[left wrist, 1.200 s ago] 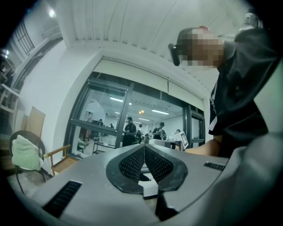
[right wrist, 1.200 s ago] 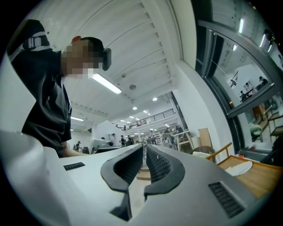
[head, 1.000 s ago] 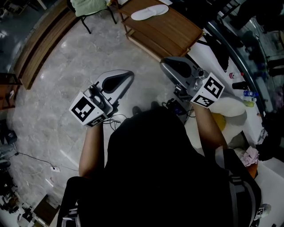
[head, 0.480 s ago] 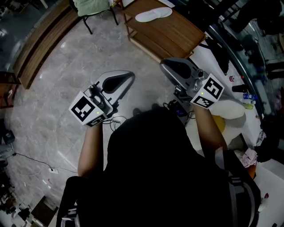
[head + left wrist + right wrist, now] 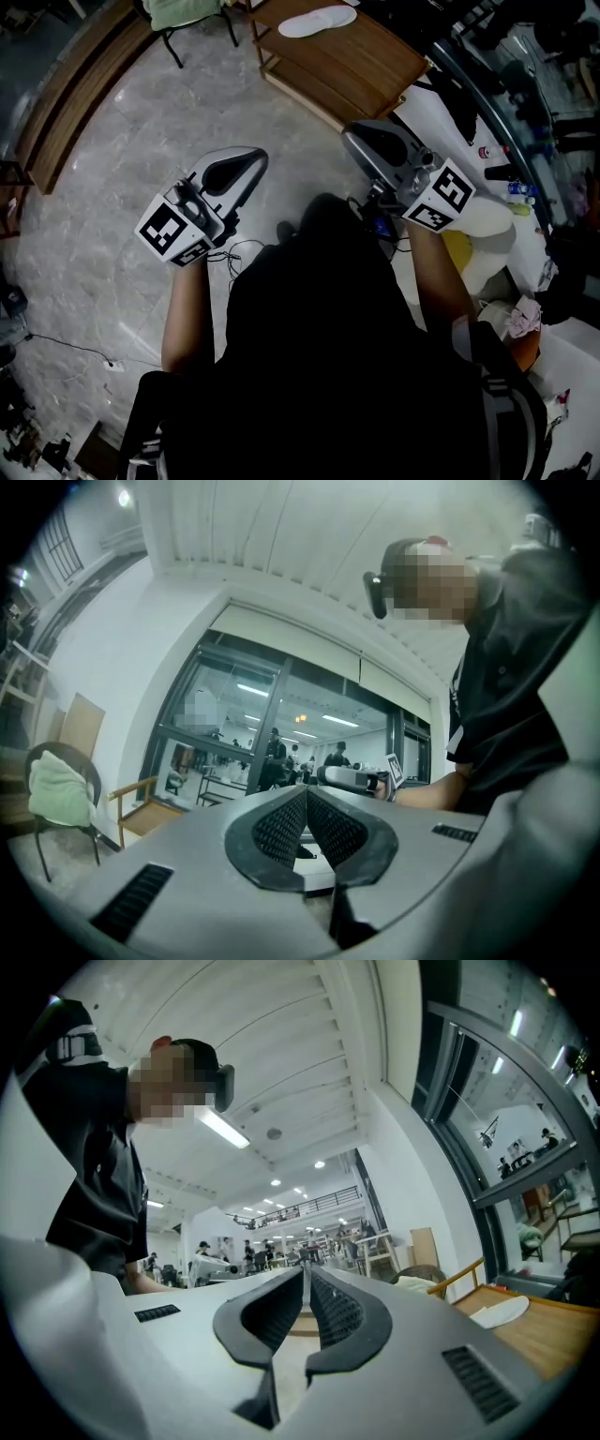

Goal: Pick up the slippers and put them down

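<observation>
My left gripper (image 5: 255, 157) and right gripper (image 5: 354, 133) are both closed, empty. The slippers (image 5: 319, 19) lie on the table (image 5: 375, 58), well ahead of them; the pair blurs into one white shape.

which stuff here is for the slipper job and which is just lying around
For the job: white slippers, wooden table under them, left gripper, right gripper.
Lying about: chair with green cloth, wooden bench, bottles.
</observation>
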A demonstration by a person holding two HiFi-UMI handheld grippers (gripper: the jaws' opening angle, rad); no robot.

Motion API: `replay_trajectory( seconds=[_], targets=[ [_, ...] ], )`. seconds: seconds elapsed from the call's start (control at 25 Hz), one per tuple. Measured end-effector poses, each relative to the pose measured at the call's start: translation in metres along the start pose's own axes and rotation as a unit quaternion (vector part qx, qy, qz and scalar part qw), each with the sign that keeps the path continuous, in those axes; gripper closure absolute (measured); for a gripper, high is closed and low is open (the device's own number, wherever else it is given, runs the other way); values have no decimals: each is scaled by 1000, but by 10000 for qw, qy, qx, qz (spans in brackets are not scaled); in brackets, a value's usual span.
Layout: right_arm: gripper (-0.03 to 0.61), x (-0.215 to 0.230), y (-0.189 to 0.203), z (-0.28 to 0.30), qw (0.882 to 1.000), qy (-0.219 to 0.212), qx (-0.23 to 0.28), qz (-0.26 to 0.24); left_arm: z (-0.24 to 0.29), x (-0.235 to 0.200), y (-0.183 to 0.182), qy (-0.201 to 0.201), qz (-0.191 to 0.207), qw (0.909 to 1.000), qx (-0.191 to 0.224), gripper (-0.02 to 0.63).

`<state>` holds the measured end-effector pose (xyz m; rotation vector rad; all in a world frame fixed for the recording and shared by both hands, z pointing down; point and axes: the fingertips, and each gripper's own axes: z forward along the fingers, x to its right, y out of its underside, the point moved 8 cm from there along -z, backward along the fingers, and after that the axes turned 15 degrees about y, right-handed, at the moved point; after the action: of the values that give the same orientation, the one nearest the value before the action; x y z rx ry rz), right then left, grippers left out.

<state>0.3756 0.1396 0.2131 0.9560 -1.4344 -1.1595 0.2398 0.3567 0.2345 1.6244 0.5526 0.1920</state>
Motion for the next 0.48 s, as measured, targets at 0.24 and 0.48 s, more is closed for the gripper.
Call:
replay_trajectory(
  seconds=[0.24,0.48],
  targets=[
    [543,11,5,-9,9999,131,-92,42,14,-11,12,65,-45,10000,-14,601],
    [543,43,5,7,9998,116,7,154,30,-34,15,59,-86,9998,-191,601]
  ],
)
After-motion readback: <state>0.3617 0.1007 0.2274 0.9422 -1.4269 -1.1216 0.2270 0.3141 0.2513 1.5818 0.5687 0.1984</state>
